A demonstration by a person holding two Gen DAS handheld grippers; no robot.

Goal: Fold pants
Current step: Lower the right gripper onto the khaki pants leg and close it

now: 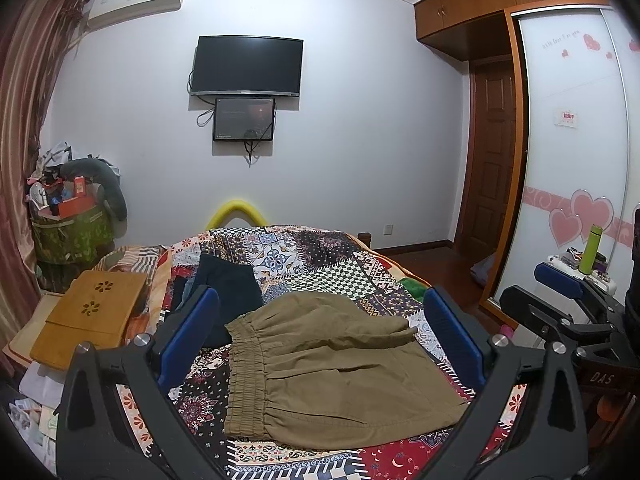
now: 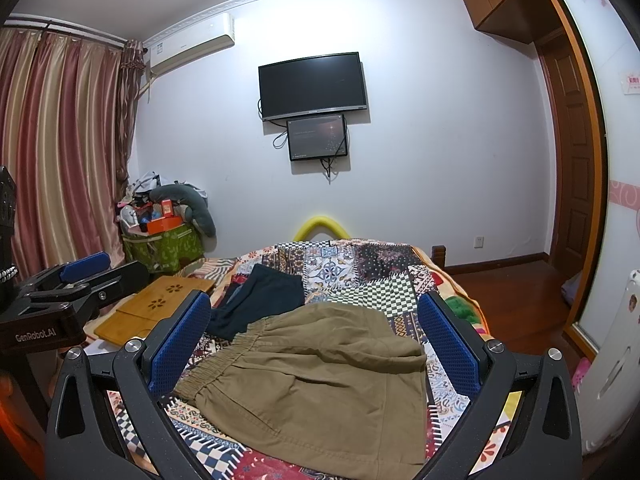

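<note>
Olive-brown pants (image 1: 332, 368) lie folded into a compact shape on the patchwork bedspread (image 1: 320, 264), elastic waistband to the left. They also show in the right wrist view (image 2: 320, 376). My left gripper (image 1: 320, 332) is open and empty, held above the pants with a blue-padded finger on each side. My right gripper (image 2: 316, 340) is also open and empty above the pants. The right gripper shows at the right edge of the left wrist view (image 1: 560, 292); the left gripper shows at the left of the right wrist view (image 2: 80, 276).
A dark navy garment (image 1: 224, 292) lies folded behind the pants. A wooden lap tray (image 1: 92, 316) sits at the bed's left side. A full green basket (image 1: 72, 236) stands by the curtain. A side table with a green bottle (image 1: 590, 248) is at right.
</note>
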